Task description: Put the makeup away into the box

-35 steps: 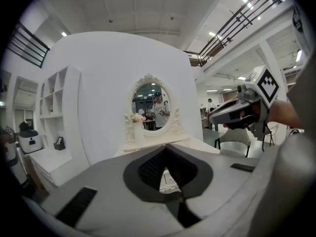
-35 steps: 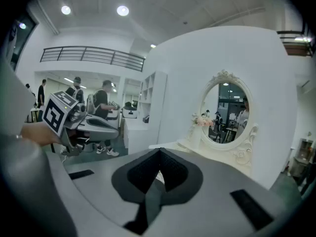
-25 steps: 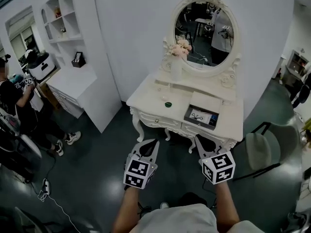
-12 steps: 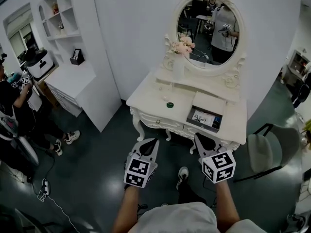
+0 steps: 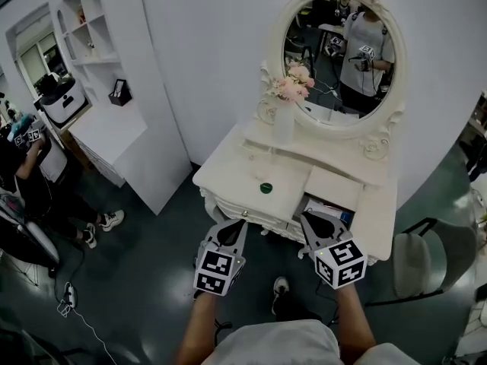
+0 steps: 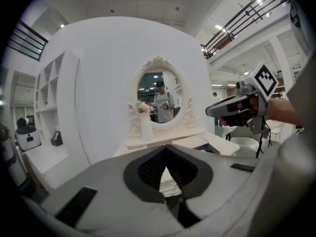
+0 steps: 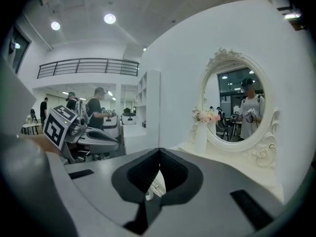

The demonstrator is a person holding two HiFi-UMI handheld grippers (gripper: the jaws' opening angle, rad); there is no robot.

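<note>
Vanity table (image 5: 228, 175), left hand-held gripper (image 5: 242, 223), right hand-held gripper (image 5: 304, 217), both closed (empty)

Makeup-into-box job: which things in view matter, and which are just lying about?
Job:
- small green item on the vanity, probably makeup but too small to tell
- open box
- left claw and right claw, both shut and empty

Lying about:
- flower vase
- oval mirror
- chair
- shelf unit
</note>
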